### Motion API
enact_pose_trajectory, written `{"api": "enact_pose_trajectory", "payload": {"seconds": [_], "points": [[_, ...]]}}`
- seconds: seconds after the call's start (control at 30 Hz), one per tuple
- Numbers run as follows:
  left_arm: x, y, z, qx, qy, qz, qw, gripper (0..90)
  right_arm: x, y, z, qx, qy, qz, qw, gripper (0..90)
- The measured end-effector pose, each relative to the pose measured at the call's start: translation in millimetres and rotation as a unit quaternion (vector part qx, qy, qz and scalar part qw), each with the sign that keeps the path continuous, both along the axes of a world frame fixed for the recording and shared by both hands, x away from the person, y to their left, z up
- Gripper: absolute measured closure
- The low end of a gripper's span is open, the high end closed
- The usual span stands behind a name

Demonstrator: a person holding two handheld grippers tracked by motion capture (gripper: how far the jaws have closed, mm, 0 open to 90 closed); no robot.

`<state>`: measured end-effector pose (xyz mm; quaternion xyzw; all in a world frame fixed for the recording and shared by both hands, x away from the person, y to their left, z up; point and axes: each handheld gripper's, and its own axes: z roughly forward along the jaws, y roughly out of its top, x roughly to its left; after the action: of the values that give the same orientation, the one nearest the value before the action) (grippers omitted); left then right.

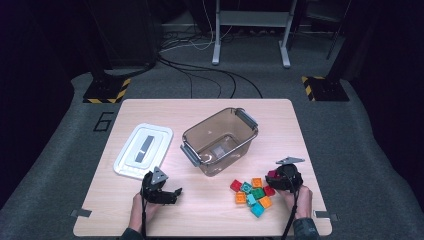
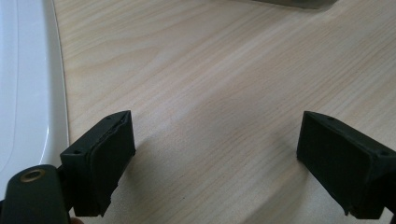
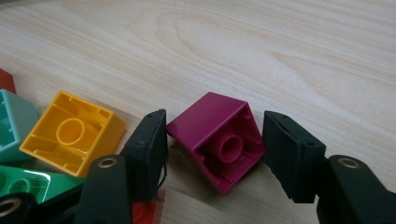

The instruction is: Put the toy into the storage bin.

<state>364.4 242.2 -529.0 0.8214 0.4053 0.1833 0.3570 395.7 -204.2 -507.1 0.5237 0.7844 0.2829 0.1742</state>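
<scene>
In the right gripper view, my right gripper (image 3: 215,140) is shut on a magenta brick (image 3: 210,116); both pads press its sides, and it is tilted with its hollow underside towards the camera. From above, that gripper (image 1: 275,180) sits at the right edge of a pile of coloured bricks (image 1: 252,195), with the magenta brick (image 1: 272,174) at its tips. My left gripper (image 1: 174,192) rests near the table's front left and is open. In the left gripper view, that gripper (image 2: 215,158) has only bare wood between its wide jaws.
A clear plastic bin (image 1: 250,125) with grey handles stands mid-table, nothing in it. Its white lid (image 1: 142,150) lies flat to the left; the lid's edge (image 2: 28,93) is beside my left jaw. Yellow (image 3: 72,133), teal (image 3: 14,121) and green (image 3: 28,184) bricks lie left of the held one.
</scene>
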Motion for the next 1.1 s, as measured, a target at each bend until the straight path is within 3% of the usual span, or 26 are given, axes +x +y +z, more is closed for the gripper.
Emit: {"api": "enact_pose_trajectory", "payload": {"seconds": [0.47, 1.1], "points": [[0.2, 0.3, 0.1, -0.001, 0.002, -0.001, 1.0000, 11.4, 2.4, -2.0, 8.9, 0.016, -0.008, 0.001, 0.9998, 41.1], [0.3, 0.5, 0.2, 0.000, 0.002, -0.002, 1.0000, 11.4, 8.9, 1.6, 36.5, 0.023, -0.024, 0.013, 0.9994, 41.3]]}}
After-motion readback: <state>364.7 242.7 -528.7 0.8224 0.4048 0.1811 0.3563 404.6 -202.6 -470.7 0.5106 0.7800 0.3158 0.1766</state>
